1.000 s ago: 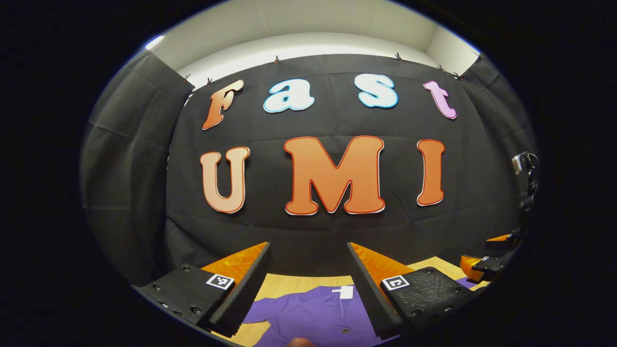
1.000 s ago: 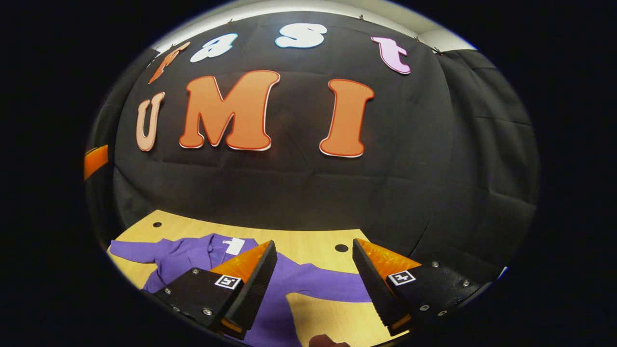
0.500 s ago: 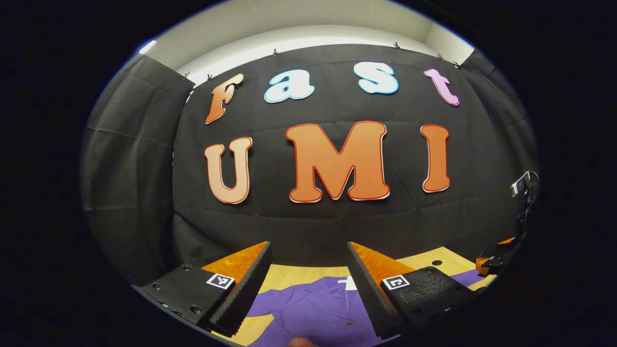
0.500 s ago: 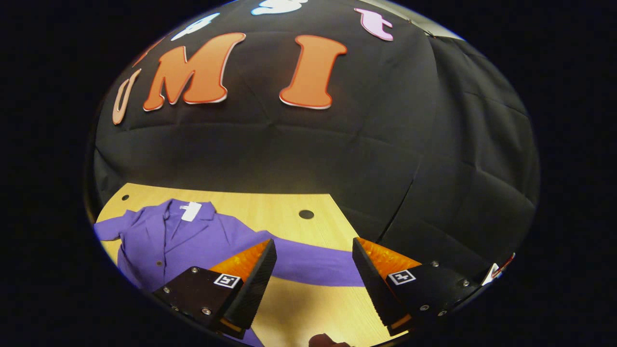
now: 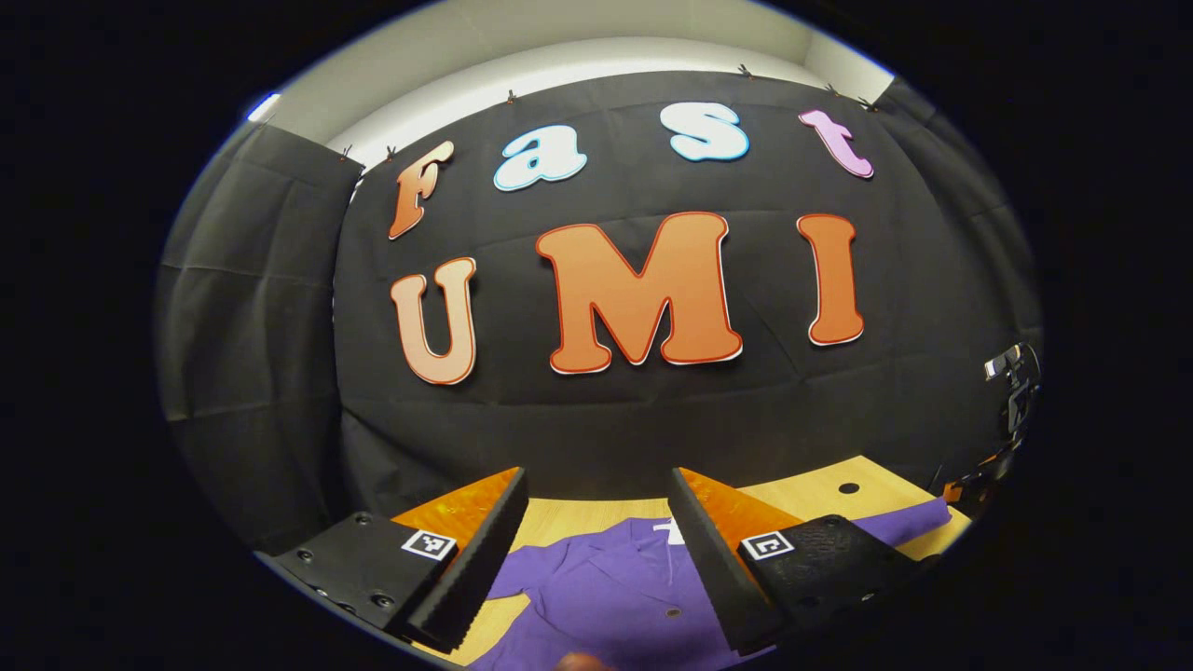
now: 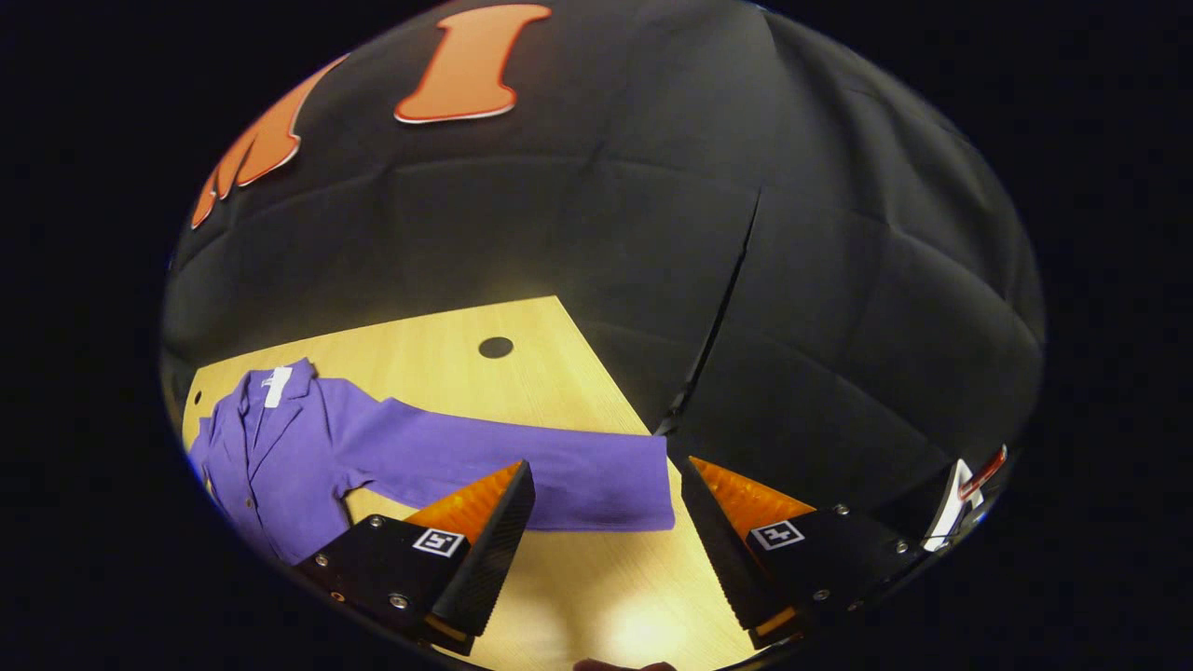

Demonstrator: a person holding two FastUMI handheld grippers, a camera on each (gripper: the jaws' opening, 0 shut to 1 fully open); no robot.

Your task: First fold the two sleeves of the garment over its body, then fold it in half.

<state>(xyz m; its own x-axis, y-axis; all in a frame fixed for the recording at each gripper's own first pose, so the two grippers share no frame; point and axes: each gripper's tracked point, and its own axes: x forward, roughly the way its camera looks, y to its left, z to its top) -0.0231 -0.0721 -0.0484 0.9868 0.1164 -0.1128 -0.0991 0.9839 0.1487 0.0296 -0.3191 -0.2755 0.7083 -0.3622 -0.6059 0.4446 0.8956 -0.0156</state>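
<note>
Wooden table [image 6: 596,596] bears a spread purple garment [image 6: 308,447]

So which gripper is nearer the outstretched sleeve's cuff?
Right. The right gripper hangs open just short of the cuff; the left gripper is over the garment's body.

**Purple on pale wood, basically**

The garment [image 6: 308,447] is solid purple all over, sleeve [image 6: 559,471] included, with a little white tag [image 6: 277,385] at the collar and small dark buttons [image 5: 672,612] down the front. The bench [image 6: 522,382] is light yellowish wood grain with a dark round hole [image 6: 495,348] near its far edge. The booth wall [image 6: 652,233] is plain black cloth.
</note>
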